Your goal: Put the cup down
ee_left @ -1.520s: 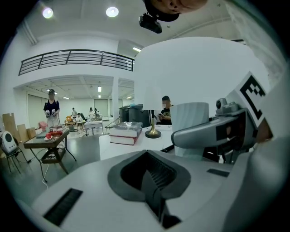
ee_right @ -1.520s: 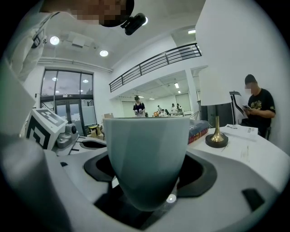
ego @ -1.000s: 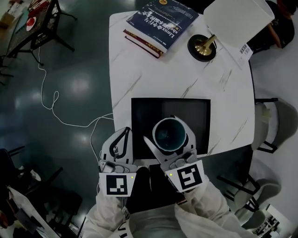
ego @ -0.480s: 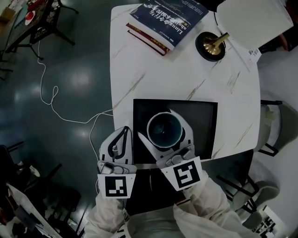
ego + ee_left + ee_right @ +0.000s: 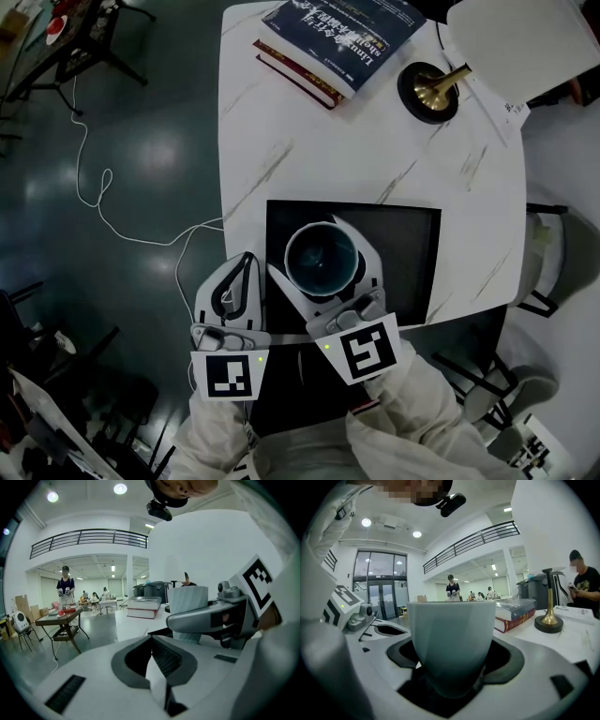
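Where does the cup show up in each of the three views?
Head view: cup lower centre, over the black mat.
Left gripper view: cup right of centre, pale, past a grey jaw.
Right gripper view: cup dead centre, between the jaws.
Shared landmark: the stacked books, on the table beyond the cup in all three.

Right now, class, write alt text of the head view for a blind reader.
Seen from above, the right gripper grips a pale blue-grey ceramic cup over a black square mat on a white marble-patterned table. The left gripper is shut and empty beside it; blue-covered stacked books and a brass-stemmed lamp base sit at the far edge.
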Tool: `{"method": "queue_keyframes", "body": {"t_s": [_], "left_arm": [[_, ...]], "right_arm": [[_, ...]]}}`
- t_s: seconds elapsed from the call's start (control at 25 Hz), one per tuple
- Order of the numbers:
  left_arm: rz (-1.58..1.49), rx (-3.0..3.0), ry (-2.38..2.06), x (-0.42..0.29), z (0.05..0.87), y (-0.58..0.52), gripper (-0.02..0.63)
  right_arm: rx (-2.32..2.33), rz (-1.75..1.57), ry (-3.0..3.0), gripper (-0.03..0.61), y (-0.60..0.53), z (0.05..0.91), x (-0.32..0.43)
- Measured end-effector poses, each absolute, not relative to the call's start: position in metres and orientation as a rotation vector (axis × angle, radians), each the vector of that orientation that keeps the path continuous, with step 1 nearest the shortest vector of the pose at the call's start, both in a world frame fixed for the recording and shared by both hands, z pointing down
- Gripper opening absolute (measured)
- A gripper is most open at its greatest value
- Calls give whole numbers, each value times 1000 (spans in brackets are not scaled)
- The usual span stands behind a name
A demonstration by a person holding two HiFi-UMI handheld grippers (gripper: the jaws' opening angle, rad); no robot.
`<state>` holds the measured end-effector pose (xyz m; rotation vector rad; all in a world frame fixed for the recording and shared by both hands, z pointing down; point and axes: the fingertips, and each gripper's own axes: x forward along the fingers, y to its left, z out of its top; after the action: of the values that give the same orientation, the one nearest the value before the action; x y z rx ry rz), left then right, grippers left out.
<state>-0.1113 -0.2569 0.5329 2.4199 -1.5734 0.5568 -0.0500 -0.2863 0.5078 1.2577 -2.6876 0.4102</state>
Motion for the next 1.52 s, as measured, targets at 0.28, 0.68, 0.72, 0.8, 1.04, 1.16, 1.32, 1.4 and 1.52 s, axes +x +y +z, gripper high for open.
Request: {"method": "queue_keyframes", "body": {"t_s": [0.28,0.68,0.72,0.8,1.04,1.16,1.32,1.4,1.52], "left_arm": [[542,2380,-1586,-115,540,-255,12],[495,2308,-1605,-122,548,-256,12],[496,2313,-1605,-122,548,-257,12],[493,2313,-1605,-122,549,-257,12],[496,2313,-1599,-122,551,-258,12],[501,2316,-1597,-121,552,-258,12],[507,2316,-1592,-120,554,-257,12],[507,2312,-1592,-120,555,-256,12],[495,2304,-1595,-119,555,-256,12]], "right_arm": [[1238,401,-2683,382,-289,513,-55],[1222,378,-2663,383,-293,521,-63],[1221,373,-2659,383,-293,522,-63],[1221,369,-2655,383,-293,523,-64],[1216,350,-2651,382,-293,525,-65],[1211,340,-2652,382,-294,526,-65],[1194,329,-2647,382,-292,528,-64],[1196,332,-2649,383,-292,528,-64],[1197,332,-2642,383,-291,529,-63]]}}
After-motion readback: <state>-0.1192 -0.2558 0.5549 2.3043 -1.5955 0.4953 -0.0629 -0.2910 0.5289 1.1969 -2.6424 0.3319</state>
